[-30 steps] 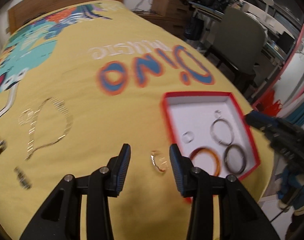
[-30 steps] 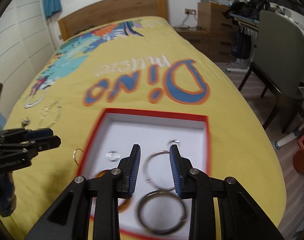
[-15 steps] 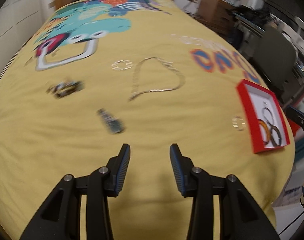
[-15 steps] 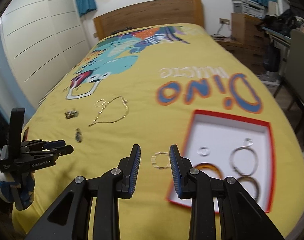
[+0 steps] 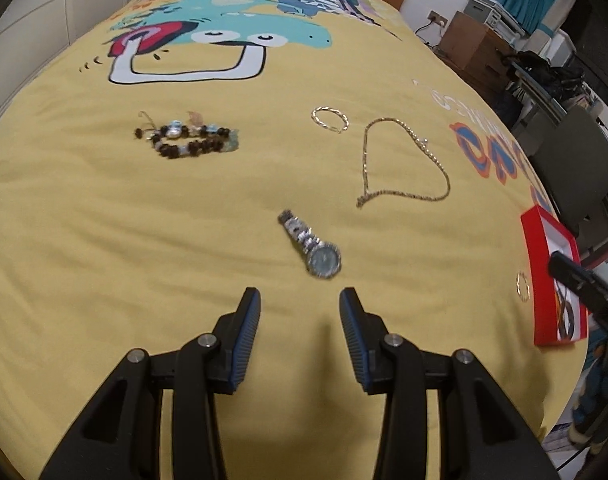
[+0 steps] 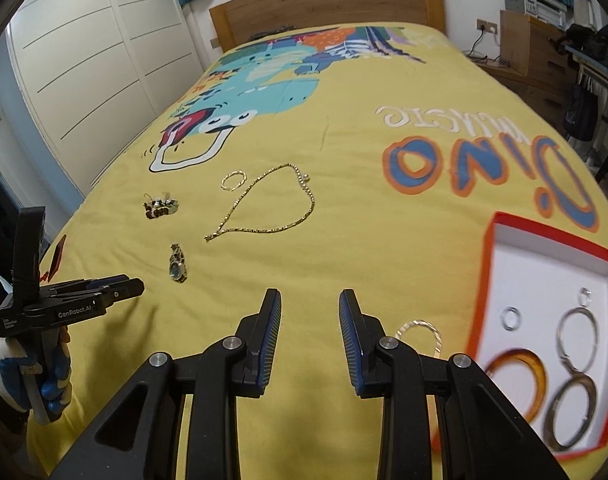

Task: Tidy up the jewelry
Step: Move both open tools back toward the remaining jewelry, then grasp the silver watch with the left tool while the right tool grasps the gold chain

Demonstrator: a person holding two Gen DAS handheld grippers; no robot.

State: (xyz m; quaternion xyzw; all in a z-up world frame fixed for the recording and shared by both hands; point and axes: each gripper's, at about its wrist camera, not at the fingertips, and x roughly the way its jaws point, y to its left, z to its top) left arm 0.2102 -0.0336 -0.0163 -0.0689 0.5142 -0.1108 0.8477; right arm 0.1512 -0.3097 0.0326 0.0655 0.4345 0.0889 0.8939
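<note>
Your left gripper is spread over the yellow printed bedspread, silver link wristwatch just above its tips at frame centre. Your right gripper is spread too, holding nothing; thin gold hoop just right of it, red-rimmed white tray with rings at right edge.

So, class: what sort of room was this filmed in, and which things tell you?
Most likely a child's bedroom. The jewelry lies on a bed with a yellow dinosaur-print cover and a wooden headboard; a white built-in wardrobe lines one wall, and a desk chair stands beside the bed.
</note>
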